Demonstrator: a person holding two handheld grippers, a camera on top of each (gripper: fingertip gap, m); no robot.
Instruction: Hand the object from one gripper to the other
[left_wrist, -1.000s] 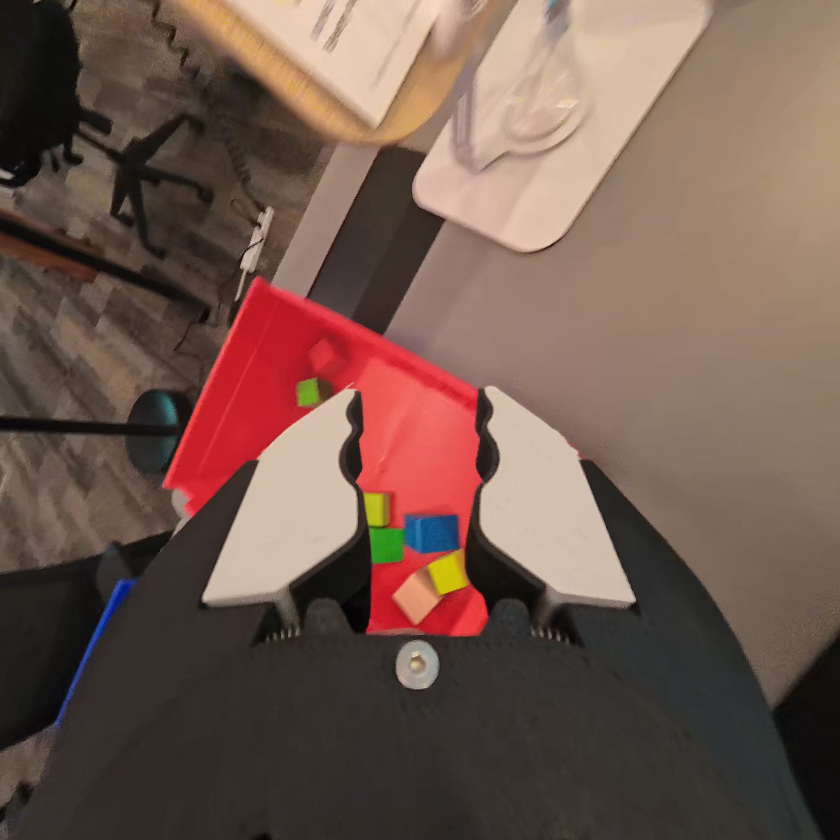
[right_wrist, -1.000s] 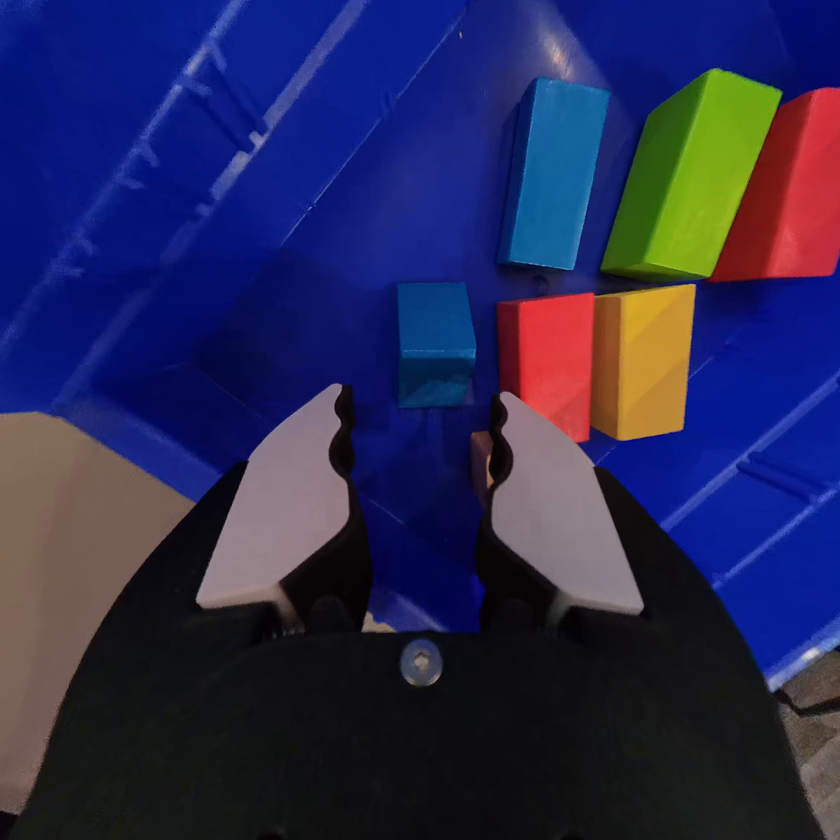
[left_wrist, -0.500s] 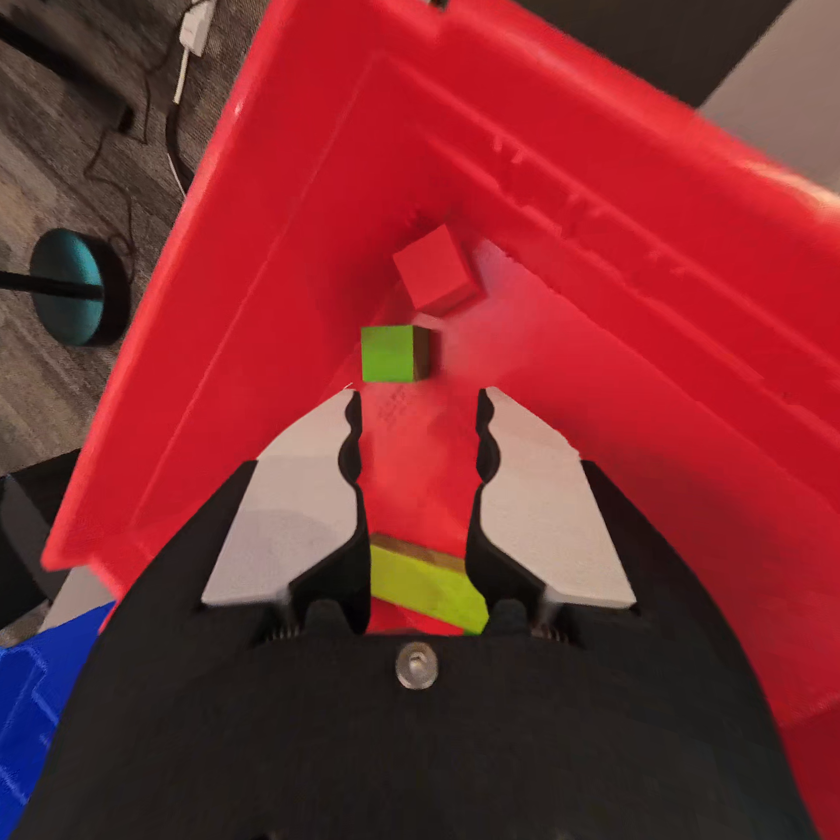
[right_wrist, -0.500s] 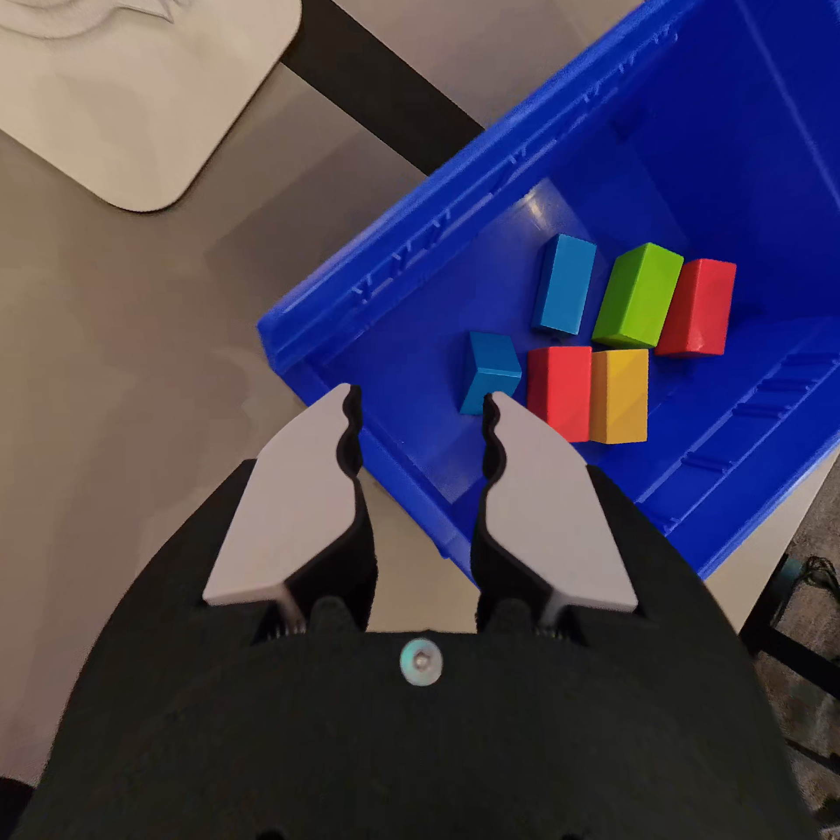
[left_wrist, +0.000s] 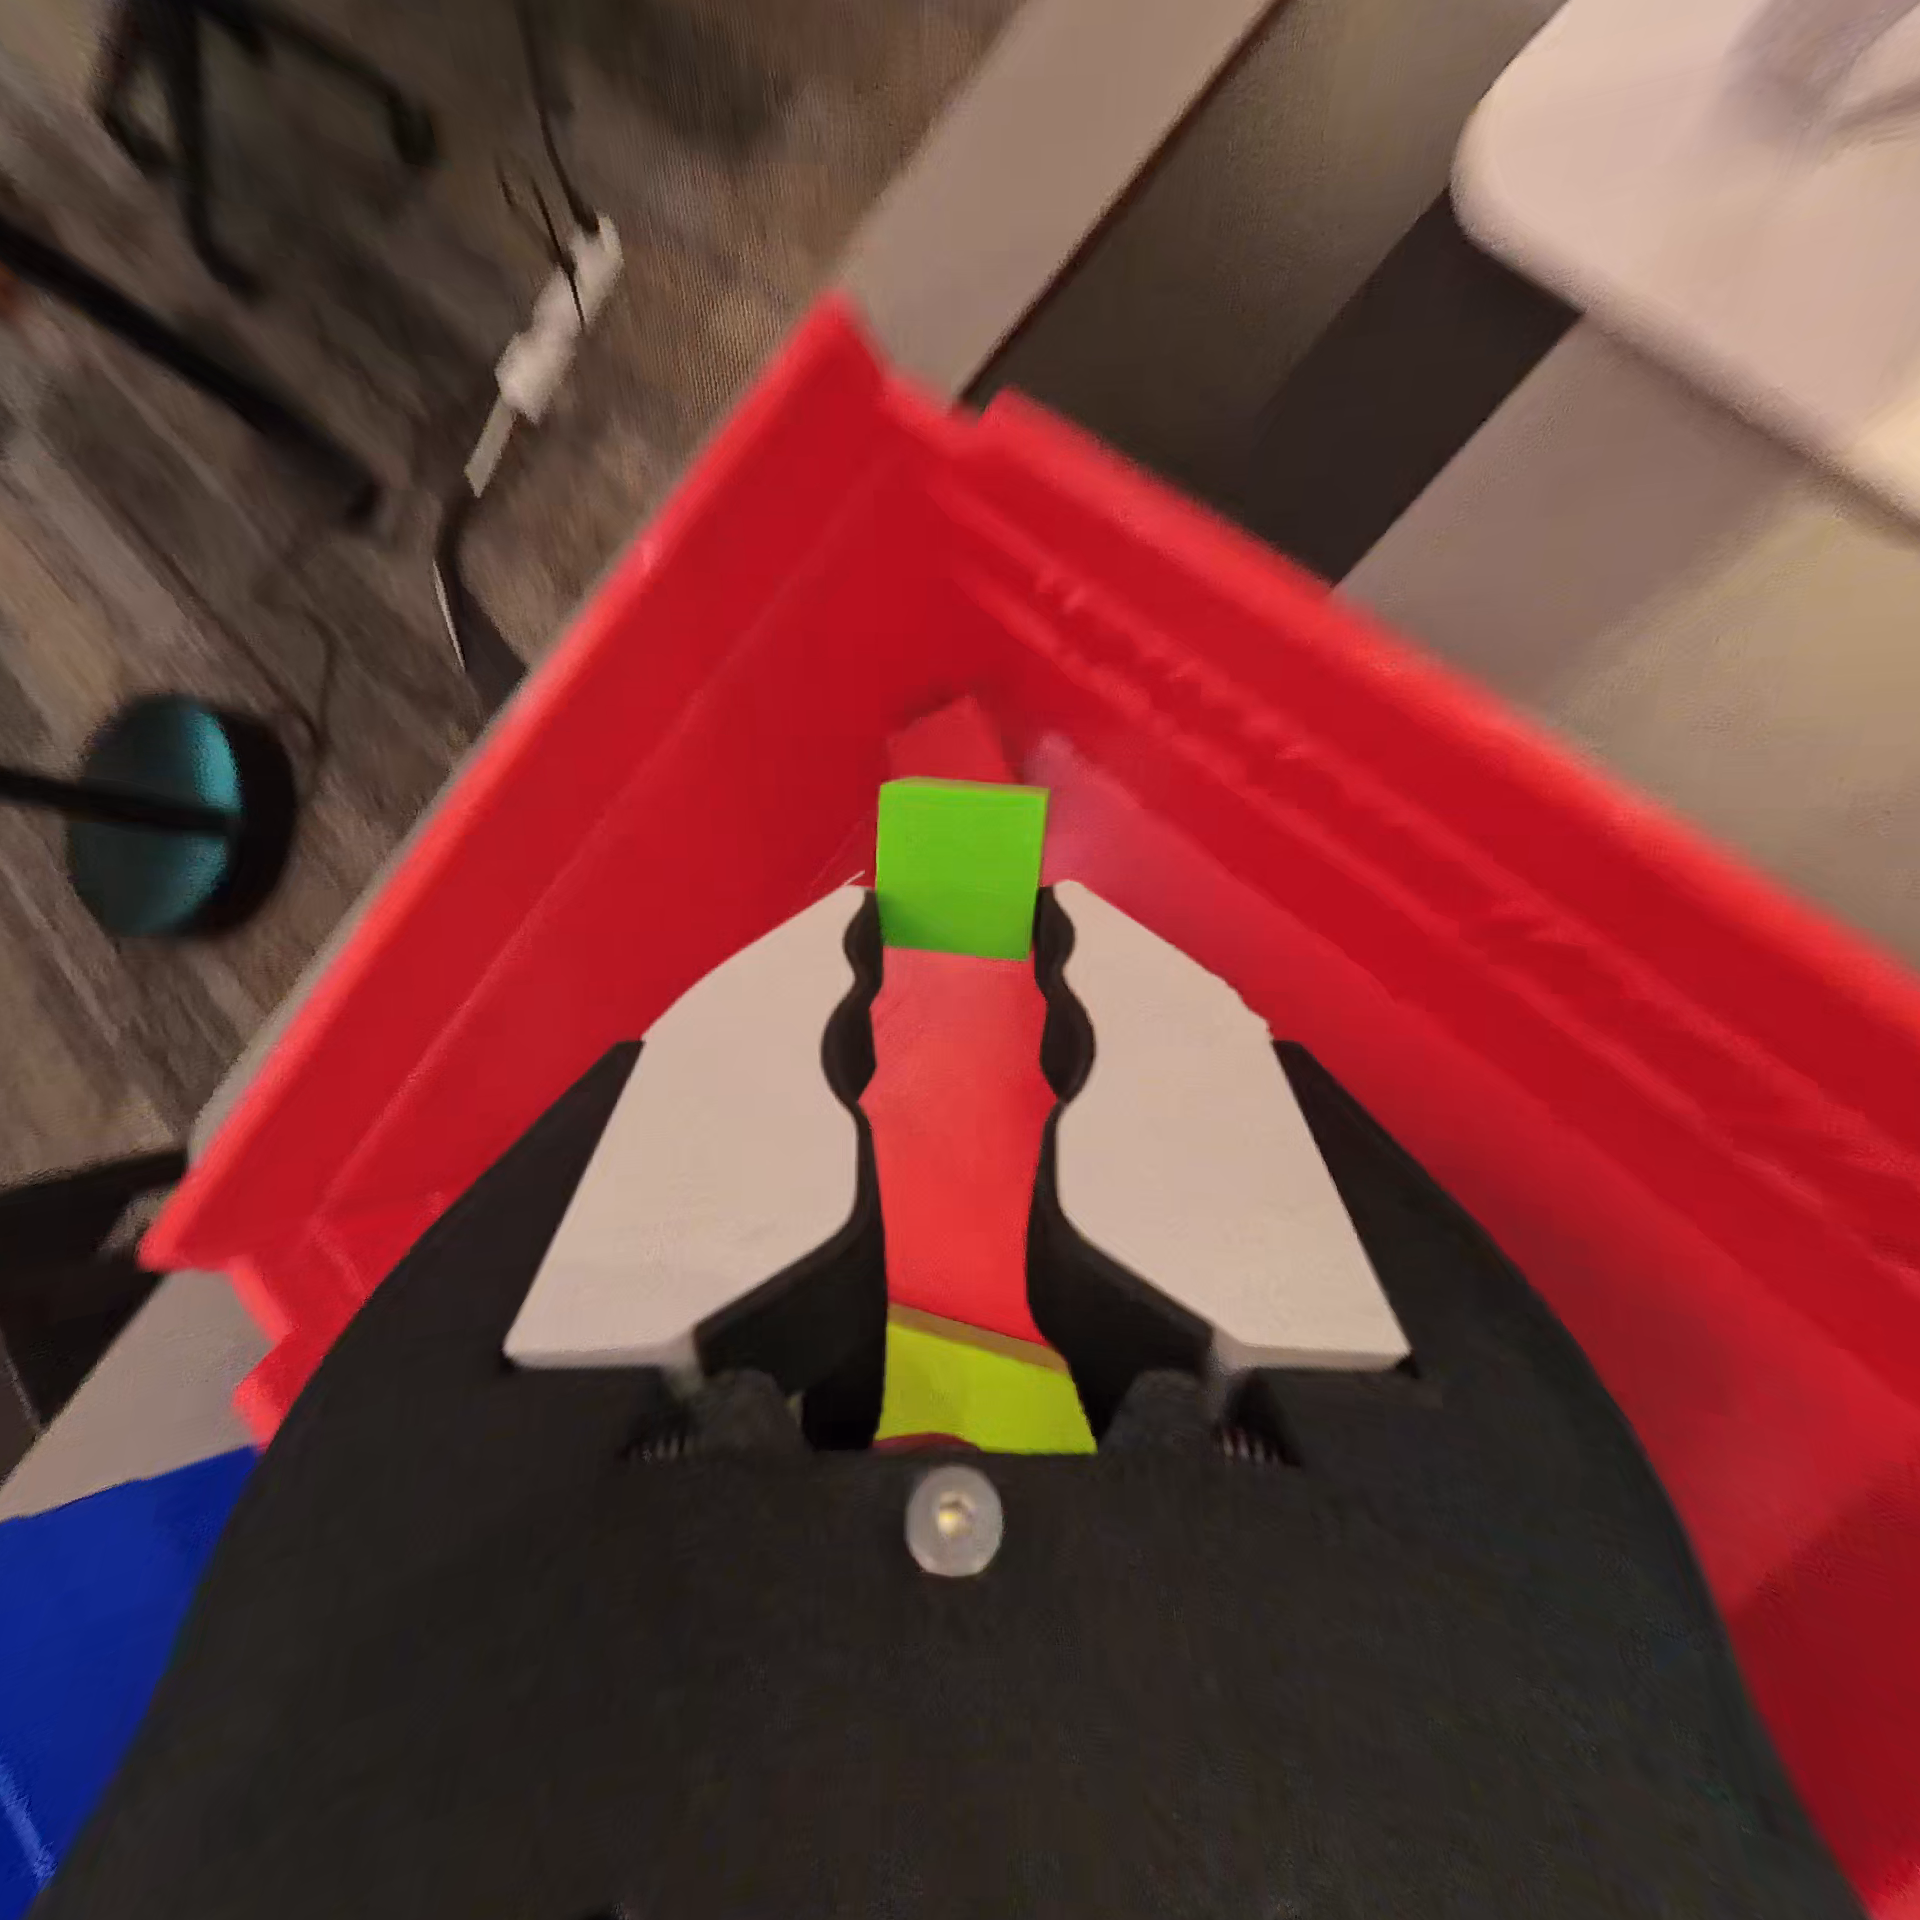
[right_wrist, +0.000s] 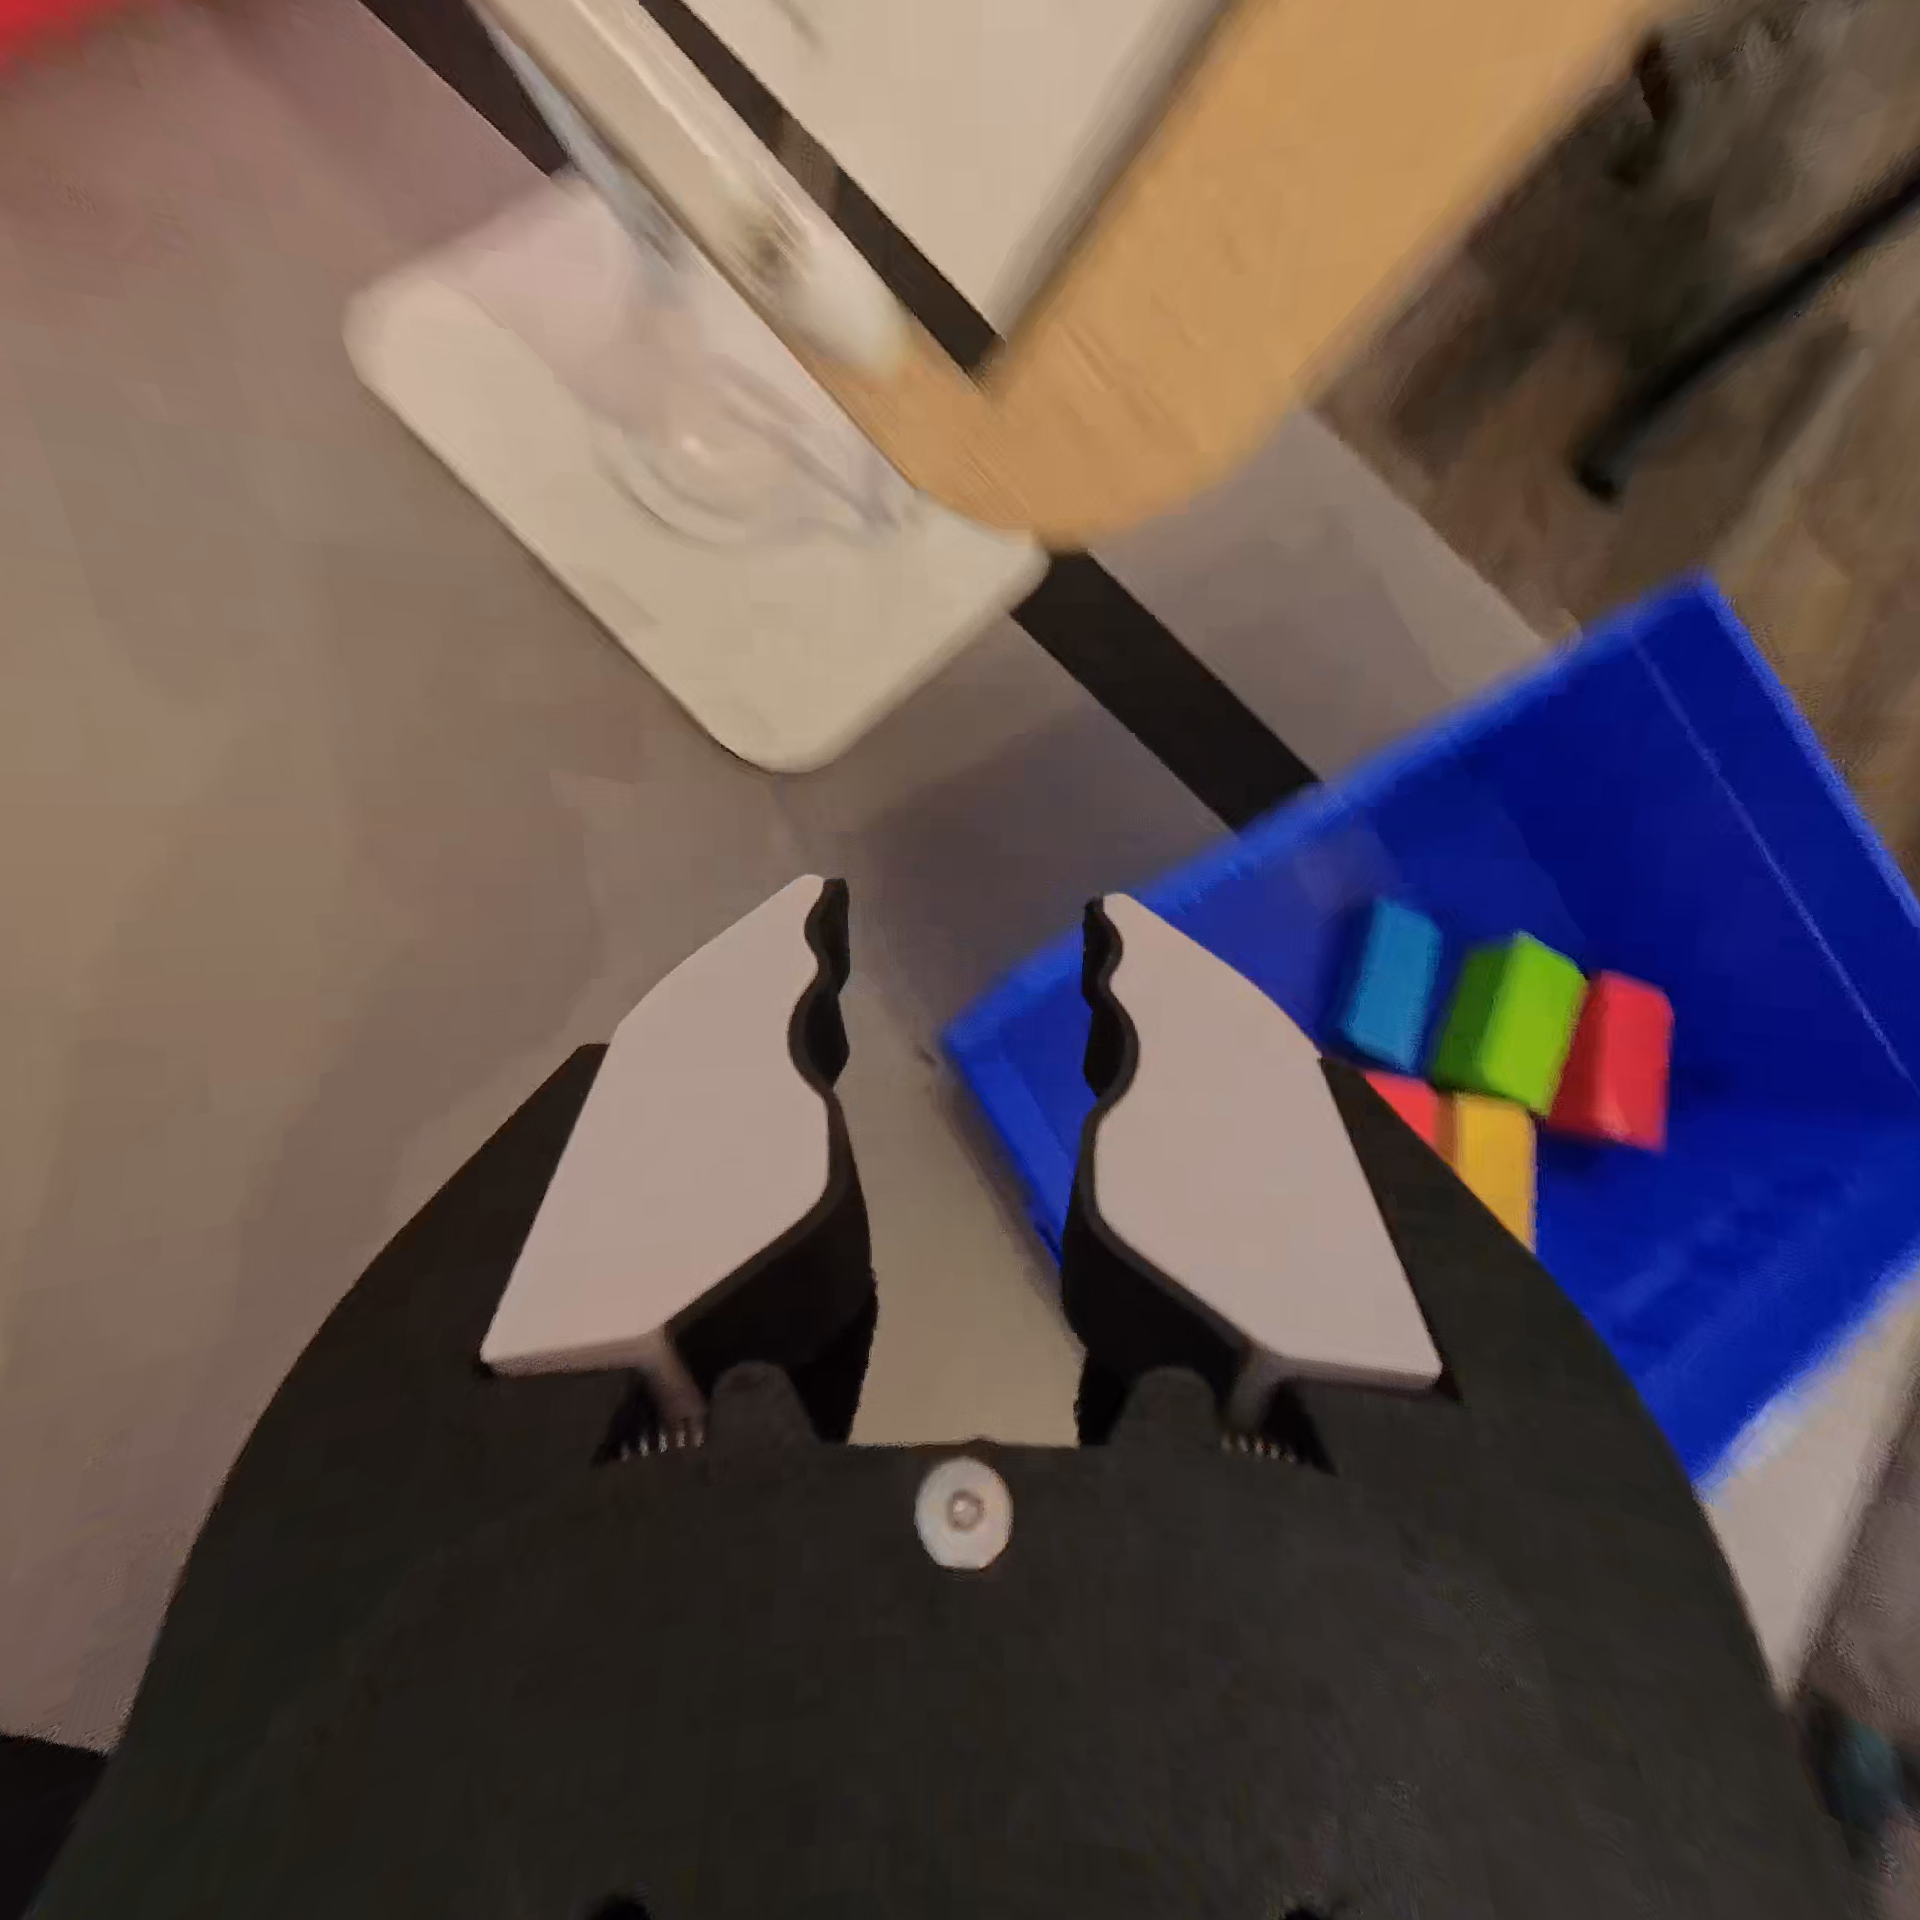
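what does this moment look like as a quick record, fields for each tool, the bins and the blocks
left tool: fingertips closed on a green cube, over the red bin
right tool: open, nothing between its fingers, over the grey table
red bin contents: a red block behind the green cube, a yellow-green block near the tool's base
blue bin: right of the right tool
blue bin contents: blue, green, red and yellow blocks
handover: not yet begun

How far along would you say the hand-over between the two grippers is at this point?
Early stage. The left gripper has its fingertips closed on a green cube over the red bin, so the pick looks done. The right gripper is open and holds nothing, over the table beside the blue bin. Bringing the grippers together and the transfer itself are left.
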